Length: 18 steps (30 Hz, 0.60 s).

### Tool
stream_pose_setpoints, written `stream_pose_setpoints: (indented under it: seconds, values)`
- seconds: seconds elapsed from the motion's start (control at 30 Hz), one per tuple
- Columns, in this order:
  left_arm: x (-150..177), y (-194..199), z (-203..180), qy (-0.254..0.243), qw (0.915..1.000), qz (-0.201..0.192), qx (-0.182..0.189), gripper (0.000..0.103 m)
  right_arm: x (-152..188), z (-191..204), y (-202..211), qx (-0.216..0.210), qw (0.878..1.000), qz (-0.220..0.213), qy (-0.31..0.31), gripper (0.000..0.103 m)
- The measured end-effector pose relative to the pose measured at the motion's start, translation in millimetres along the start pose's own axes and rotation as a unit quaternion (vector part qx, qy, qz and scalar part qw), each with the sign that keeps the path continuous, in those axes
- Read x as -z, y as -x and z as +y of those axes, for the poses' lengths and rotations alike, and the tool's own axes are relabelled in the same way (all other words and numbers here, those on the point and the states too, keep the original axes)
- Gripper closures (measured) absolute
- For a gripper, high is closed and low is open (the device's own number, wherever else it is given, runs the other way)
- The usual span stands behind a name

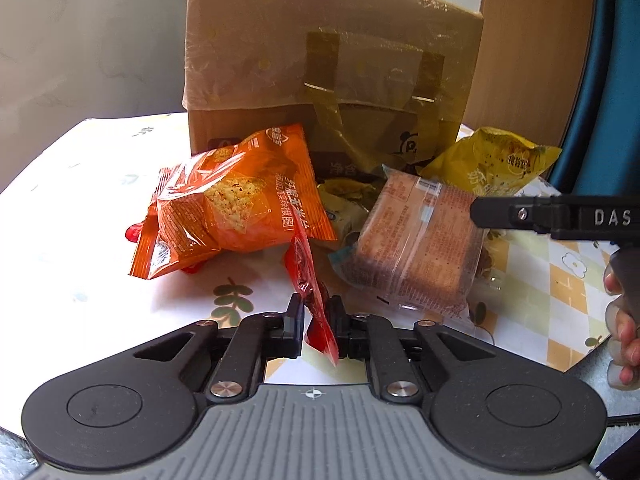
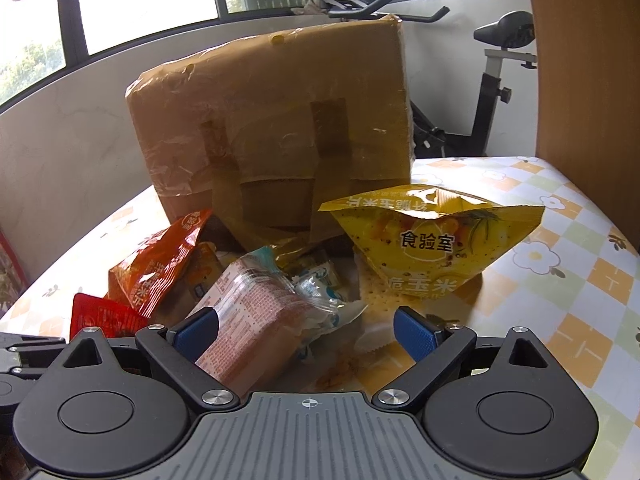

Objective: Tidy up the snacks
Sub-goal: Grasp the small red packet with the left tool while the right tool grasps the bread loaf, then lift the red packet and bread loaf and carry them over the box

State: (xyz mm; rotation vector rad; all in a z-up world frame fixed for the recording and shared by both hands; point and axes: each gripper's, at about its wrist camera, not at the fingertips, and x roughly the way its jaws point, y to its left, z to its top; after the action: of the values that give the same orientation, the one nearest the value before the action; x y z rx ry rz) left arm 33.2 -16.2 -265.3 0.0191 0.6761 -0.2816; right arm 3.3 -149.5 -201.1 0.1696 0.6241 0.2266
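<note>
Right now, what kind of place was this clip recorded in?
Probably a home, perhaps a sunroom or balcony: an exercise bike by wide windows, and a flower-print tablecloth under the snacks.

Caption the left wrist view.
Left gripper pinches a red snack sachet before snack bags and a taped cardboard box.

The cardboard box (image 1: pixel 328 52) is cut off by the top edge of the left wrist view, its lower front hidden behind the snack pile. At right center there, the right gripper (image 1: pixel 556 216) runs off the frame edge, fingertips unseen. The small pale packets (image 2: pixel 320 280) mid-pile in the right wrist view are too crumpled and overlapped to read.
</note>
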Motion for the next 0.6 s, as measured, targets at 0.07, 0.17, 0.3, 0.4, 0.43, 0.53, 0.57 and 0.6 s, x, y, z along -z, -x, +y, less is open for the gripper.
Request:
stream_pose_setpoints:
  seconds: [0.07,0.17,0.3,0.4,0.43,0.53,0.57,0.6]
  values:
    - [-0.9,4.5,-0.1,0.002,0.9999,-0.010,0.004,0.090,-0.3,3.8,-2.6,-0.010,1.000,0.005,0.007,0.010]
    - [-3.1,11.4,-1.7,0.004,0.9996,-0.027,0.011,0.090,-0.6,5.0,-12.4,-0.035,0.999,0.021,0.000,0.010]
    - [-5.8,16.8,-2.4,0.005,0.9991,-0.038,0.016,0.090,-0.7,3.4,-34.9,-0.047,0.998,0.050,-0.015,0.011]
    - [-6.9,20.6,-4.1,0.001,0.9985,-0.046,0.029,0.090,-0.2,3.4,-47.8,-0.051,0.997,0.060,-0.026,0.017]
    - [-7.2,21.5,-5.1,-0.001,0.9983,-0.048,0.033,0.090,0.3,3.0,-48.9,-0.055,0.996,0.060,-0.034,0.019]
    - [-7.8,22.9,-7.4,-0.006,0.9980,-0.050,0.038,0.090,3.6,3.3,-43.4,-0.066,0.996,0.047,-0.039,0.035]
    - [-7.8,21.7,-7.8,-0.004,0.9980,-0.050,0.038,0.090,4.0,3.3,-39.9,-0.067,0.996,0.040,-0.039,0.040]
    - [-7.9,21.2,-7.6,-0.003,0.9980,-0.050,0.039,0.090,3.9,2.2,-35.5,-0.070,0.996,0.032,-0.042,0.046]
